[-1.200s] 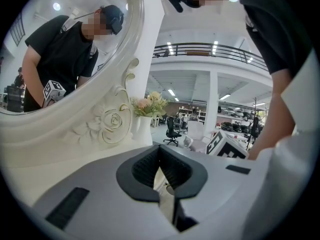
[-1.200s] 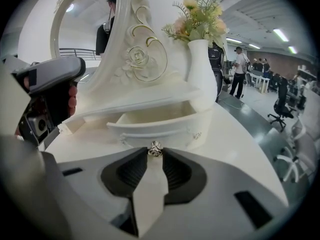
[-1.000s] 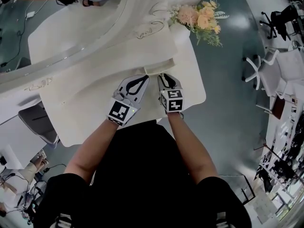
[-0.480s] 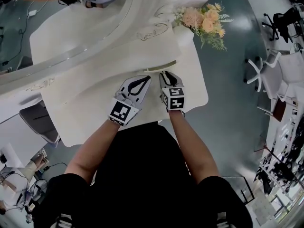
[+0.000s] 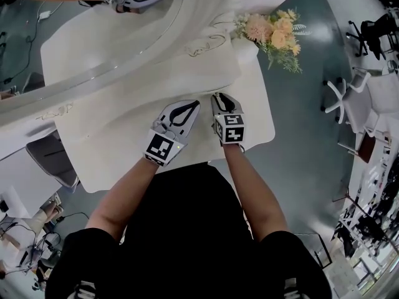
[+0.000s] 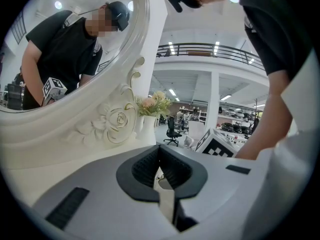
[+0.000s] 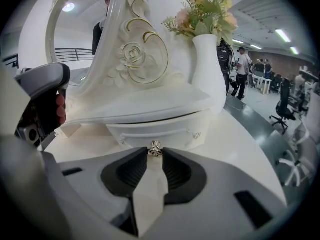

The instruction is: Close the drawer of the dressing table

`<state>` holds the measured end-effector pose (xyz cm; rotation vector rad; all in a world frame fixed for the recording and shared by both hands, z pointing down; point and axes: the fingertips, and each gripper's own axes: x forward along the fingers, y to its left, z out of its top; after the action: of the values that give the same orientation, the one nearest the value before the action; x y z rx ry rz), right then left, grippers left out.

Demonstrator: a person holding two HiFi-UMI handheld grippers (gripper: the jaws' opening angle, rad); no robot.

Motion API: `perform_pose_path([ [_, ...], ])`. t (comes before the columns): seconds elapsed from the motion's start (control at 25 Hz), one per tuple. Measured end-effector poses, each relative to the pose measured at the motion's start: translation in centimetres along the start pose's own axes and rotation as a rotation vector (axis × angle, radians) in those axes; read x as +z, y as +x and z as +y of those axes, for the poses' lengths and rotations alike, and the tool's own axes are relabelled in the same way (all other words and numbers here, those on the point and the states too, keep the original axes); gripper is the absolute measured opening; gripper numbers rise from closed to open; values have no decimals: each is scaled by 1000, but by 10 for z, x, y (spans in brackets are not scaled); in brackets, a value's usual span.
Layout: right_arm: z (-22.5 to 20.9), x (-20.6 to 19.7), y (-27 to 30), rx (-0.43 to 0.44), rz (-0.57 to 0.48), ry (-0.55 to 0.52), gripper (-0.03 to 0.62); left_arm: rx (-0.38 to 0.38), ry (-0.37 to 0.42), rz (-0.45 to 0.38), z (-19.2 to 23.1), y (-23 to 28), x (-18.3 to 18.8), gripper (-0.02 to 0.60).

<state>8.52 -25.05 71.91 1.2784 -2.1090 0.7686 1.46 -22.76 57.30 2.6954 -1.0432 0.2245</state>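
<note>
The white dressing table [image 5: 112, 129] carries a small raised shelf [image 7: 145, 104], and the drawer [image 7: 150, 129] sits under it with its front almost flush. In the right gripper view my right gripper [image 7: 155, 151] is shut on the drawer's small metal knob [image 7: 155, 148], which sits pinched between the fingertips. The head view shows that gripper [image 5: 217, 96] pointing at the shelf's front edge. My left gripper [image 5: 195, 104] rests just to its left, tips together, with nothing seen held. In its own view the left gripper [image 6: 160, 151] faces the mirror frame.
A white vase of peach flowers [image 5: 274, 33] stands on the shelf's right end, close above the drawer [image 7: 207, 69]. The big oval mirror [image 5: 81, 30] fills the back left. Office chairs [image 5: 340, 95] stand on the floor to the right, a grey seat [image 5: 50, 161] to the left.
The drawer's lip, which stuck out from under the shelf earlier, has slid in. My right gripper has moved forward with the knob. The left gripper has stayed about where it was.
</note>
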Motion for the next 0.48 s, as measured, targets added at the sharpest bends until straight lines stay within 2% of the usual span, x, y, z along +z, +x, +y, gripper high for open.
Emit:
perform_pose_path([
  [0.48,0,17,14,-5,-11,-7,100,21,-11,8,11,-3,-3,-6],
])
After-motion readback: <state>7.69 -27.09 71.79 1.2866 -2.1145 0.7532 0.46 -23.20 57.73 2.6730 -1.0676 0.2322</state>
